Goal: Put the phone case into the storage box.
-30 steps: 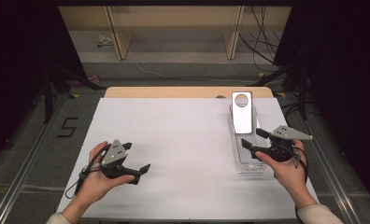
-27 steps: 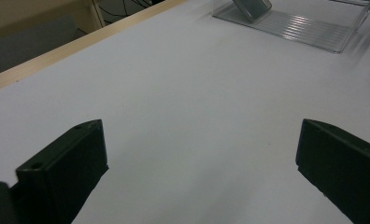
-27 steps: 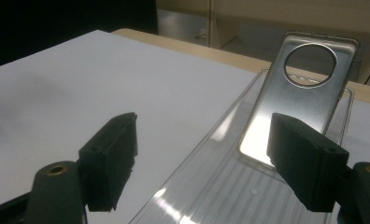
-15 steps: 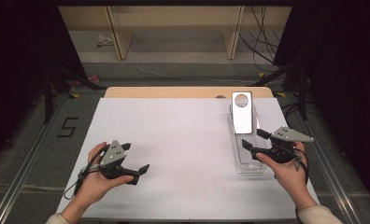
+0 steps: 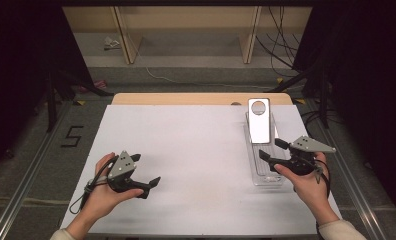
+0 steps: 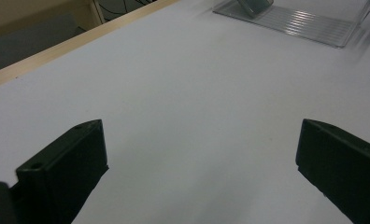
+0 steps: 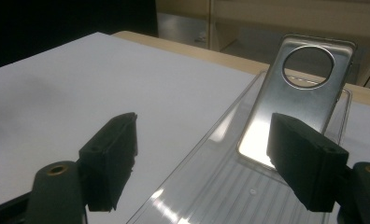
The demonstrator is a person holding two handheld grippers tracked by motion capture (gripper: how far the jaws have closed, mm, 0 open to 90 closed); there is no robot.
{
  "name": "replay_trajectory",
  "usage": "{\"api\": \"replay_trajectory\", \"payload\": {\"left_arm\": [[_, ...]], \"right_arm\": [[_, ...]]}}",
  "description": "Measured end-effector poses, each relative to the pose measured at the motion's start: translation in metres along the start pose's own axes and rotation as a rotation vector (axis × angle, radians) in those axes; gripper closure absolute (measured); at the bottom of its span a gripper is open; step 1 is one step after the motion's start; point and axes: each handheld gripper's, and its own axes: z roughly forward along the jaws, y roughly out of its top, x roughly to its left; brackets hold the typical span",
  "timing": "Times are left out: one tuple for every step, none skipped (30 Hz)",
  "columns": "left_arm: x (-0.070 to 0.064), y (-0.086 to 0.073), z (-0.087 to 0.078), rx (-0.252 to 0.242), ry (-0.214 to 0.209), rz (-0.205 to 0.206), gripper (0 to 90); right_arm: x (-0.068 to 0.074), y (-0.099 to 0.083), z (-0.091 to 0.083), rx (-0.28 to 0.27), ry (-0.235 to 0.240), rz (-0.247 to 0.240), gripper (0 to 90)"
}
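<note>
A: Case (image 5: 260, 120), that's your thing. It looks like a thin silver phone shell with a round hole near its top, propped at a slant on a clear tray (image 5: 264, 172) at the right side of the table (image 5: 196, 150), toward the far edge. What do you make of it?

B: Light, I'd judge, and fairly stiff for its thinness, but it may flex if you squeeze across the wide face. The finish is glossy, so expect it to be slippery between hard pads.

A: Where are your grippers?

B: Your right gripper (image 7: 202, 154) hangs over the near end of the tray, jaws spread wide with nothing between them, aimed up the tray at the case (image 7: 297, 100). Your left gripper (image 5: 153, 181) rests low over bare table at the near left, well apart from the case, jaws likewise parted and empty; its own view shows the tray (image 6: 304, 25) far off.

A: So where do you take hold?

B: Pinch the two long side edges, around the middle of the case, below the hole. The rim around the hole is probably the weakest part, so keep off it. Close gently; a hard clamp could bow the shell or pop it out sideways.

A: And the tray?

B: It's clear plastic and likely light too, so it may slide if you nudge it. Come in straight along it.
</note>
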Motion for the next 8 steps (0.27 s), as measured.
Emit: {"api": "replay_trajectory", "payload": {"left_arm": [[-0.0001, -0.0002, 0.0003, 0.000, -0.001, -0.001, 1.6], [-0.0001, -0.0003, 0.0005, 0.001, -0.002, -0.001, 1.6], [-0.0001, -0.0004, 0.0005, 0.002, -0.003, -0.001, 1.6], [0.0000, -0.0005, 0.0005, 0.003, -0.003, -0.002, 1.6], [0.0000, -0.0006, 0.0006, 0.003, -0.003, -0.002, 1.6], [0.0001, -0.0006, 0.0007, 0.003, -0.003, -0.001, 1.6], [0.0001, -0.0007, 0.0009, 0.004, -0.002, -0.001, 1.6], [-0.0001, -0.0007, 0.0010, 0.004, -0.002, -0.001, 1.6]], "right_arm": [[-0.0001, -0.0001, 0.0001, 0.000, 0.001, 0.000, 25.7], [-0.0001, -0.0003, 0.0002, 0.000, 0.001, 0.001, 25.7], [-0.0002, -0.0004, 0.0003, 0.001, 0.000, 0.001, 25.7], [-0.0003, -0.0005, 0.0003, 0.001, -0.001, 0.001, 25.7], [-0.0004, -0.0006, 0.0005, 0.000, 0.000, 0.001, 25.7], [-0.0004, -0.0006, 0.0007, 0.000, 0.000, 0.001, 25.7], [-0.0003, -0.0005, 0.0007, 0.001, -0.001, 0.000, 25.7], [-0.0005, -0.0005, 0.0007, 0.001, 0.000, 0.001, 25.7]]}}
